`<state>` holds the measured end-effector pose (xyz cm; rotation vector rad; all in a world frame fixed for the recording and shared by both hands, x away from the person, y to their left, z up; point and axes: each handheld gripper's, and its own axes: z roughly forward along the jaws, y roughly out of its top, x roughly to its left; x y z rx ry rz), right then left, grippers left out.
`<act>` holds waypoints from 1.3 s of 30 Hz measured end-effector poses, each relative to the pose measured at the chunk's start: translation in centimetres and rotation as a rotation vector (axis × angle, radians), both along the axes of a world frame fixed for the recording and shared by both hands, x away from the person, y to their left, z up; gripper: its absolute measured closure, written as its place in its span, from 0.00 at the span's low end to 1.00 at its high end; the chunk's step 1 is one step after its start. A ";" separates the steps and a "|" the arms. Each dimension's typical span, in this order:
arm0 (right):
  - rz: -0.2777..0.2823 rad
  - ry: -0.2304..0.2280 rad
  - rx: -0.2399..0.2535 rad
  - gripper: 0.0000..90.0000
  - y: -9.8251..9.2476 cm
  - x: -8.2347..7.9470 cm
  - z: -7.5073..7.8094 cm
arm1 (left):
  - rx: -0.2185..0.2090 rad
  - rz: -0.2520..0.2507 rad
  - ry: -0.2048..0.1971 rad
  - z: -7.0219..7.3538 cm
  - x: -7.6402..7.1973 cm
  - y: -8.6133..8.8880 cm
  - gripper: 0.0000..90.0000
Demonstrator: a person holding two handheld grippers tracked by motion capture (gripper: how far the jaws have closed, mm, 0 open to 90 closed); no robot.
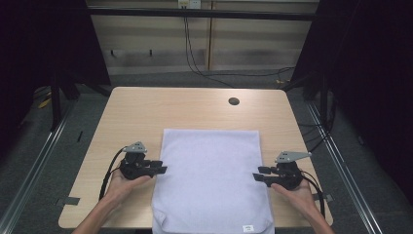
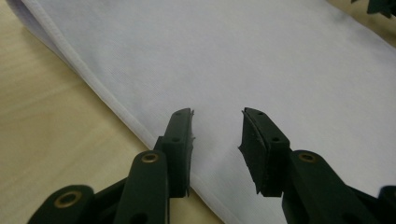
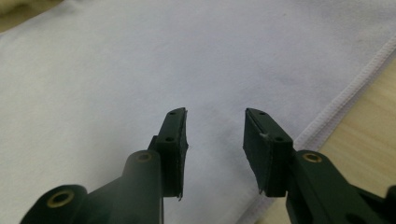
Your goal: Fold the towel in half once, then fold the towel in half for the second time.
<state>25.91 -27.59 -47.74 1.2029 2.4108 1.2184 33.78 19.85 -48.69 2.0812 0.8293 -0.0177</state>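
- Wooden table [image 1: 141,109] is carrying a white towel [image 1: 209,170], overhanging at 6 o'clock.
- Left gripper [image 1: 160,166] is gaping wide at the towel's 9 o'clock edge.
- Right gripper [image 1: 259,173] is gaping wide at 3 o'clock.

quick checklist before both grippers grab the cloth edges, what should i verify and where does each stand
1. Left gripper open: ok, a gap shows between its fingers.
2. Right gripper open: ok, fingers apart.
3. Each gripper at a side edge of the white cloth: ok, left at the left hem, right at the right hem.
4. Fingers around the hem: not ok, nothing sits between them yet.
5. Cloth flat on the table: ok, though its near end hangs over the front edge.
6. Whether the cloth is one layer or folded: cannot tell.
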 end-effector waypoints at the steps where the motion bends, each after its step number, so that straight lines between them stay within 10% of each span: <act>1: -0.005 -0.003 0.001 0.66 0.1 0.4 0.0 | 0.016 0.002 -0.013 0.0 0.4 -0.2 0.69; 19: -0.082 0.022 -0.097 0.63 3.3 8.9 -1.7 | 0.089 0.082 -0.067 -1.5 4.0 -1.4 0.72; 29: -0.052 -0.014 -0.165 0.73 3.6 7.4 -2.3 | 0.113 0.090 -0.133 -2.0 3.2 -1.6 0.90; 39: 0.015 0.008 -0.169 0.73 3.1 5.7 -2.0 | 0.140 0.015 -0.109 -1.5 0.9 -1.5 0.92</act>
